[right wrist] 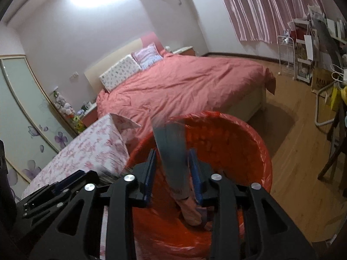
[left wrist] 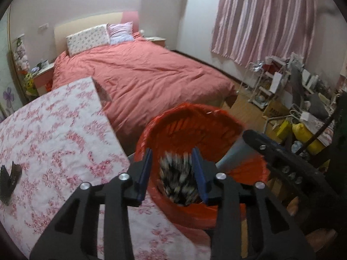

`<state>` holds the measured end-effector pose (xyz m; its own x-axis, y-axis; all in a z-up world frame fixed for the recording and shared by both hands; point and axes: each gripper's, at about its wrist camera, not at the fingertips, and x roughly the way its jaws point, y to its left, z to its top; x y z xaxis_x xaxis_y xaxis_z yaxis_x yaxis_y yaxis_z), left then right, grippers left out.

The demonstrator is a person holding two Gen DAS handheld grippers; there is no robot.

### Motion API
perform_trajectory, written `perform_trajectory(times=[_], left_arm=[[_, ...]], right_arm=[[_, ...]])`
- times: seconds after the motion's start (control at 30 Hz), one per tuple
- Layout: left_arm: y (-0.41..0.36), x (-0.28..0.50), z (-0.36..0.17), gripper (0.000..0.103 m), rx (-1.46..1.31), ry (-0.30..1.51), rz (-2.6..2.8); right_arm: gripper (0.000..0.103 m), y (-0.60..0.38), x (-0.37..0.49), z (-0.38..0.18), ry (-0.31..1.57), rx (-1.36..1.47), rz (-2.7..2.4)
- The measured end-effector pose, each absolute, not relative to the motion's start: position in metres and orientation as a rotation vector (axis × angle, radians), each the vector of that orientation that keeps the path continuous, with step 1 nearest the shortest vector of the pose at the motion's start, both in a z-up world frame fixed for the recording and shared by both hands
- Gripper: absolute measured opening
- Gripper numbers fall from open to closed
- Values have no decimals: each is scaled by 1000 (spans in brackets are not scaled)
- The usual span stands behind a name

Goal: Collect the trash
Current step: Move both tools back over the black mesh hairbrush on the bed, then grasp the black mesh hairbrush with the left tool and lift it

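1. Both grippers sit over the mouth of the bin (right wrist: 249,143), so whatever they carry would drop inside it and not onto the floor (right wrist: 299,173). The bin stands just to the right of the table (left wrist: 54,130), touching or nearly touching its edge, which keeps the carry from tabletop to bin short
2. Left gripper (left wrist: 171,173): clenched on a black-and-white patterned wrapper (left wrist: 177,179), held above the near part of the bin opening. The item is motion-blurred; it looks like crinkled printed film, but I cannot tell the material for certain
3. Right gripper (right wrist: 173,173): jaws closed onto a flat grey strip (right wrist: 171,147), probably a flattened packet or card, standing roughly upright and reaching above the fingertips. Its lower end points down into the bin, a pose that suits release
4. Bin: round, lined with a thin glossy orange-red plastic bag (left wrist: 195,127) folded over the rim, wrinkled. A pinkish crumpled lump lies at the bottom in the right wrist view
5. Table: covered by a white cloth with a pink floral print, soft, hanging at the far corner. One more dark crumpled piece (left wrist: 9,179) lies near its left edge, likely trash not yet collected
6. Judgement: deposit step in hand; opening both jaws is what remains
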<state>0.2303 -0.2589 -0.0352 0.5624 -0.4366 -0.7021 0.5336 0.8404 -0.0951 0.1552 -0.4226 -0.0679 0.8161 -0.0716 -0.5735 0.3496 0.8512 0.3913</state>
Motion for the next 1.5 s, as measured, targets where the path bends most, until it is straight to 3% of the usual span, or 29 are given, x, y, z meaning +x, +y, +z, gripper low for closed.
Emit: perform_trajectory(times=[0.2, 0.37, 0.53, 0.7, 1.17, 1.5], left_arm=[[-234, 242, -40, 51, 151, 777, -494], [-202, 243, -39, 53, 163, 758, -430], [-158, 243, -41, 54, 146, 764, -357], [-98, 246, -42, 62, 117, 768, -257], [77, 290, -64, 65, -137, 856, 17], [90, 319, -86, 63, -165, 901, 0]], right_arm=[[45, -422, 154, -71, 591, 502, -244], [48, -411, 156, -65, 600, 473, -223], [51, -384, 161, -59, 613, 436, -177], [53, -343, 170, -54, 640, 373, -106], [54, -250, 191, -62, 725, 240, 32], [54, -239, 198, -71, 764, 213, 31]])
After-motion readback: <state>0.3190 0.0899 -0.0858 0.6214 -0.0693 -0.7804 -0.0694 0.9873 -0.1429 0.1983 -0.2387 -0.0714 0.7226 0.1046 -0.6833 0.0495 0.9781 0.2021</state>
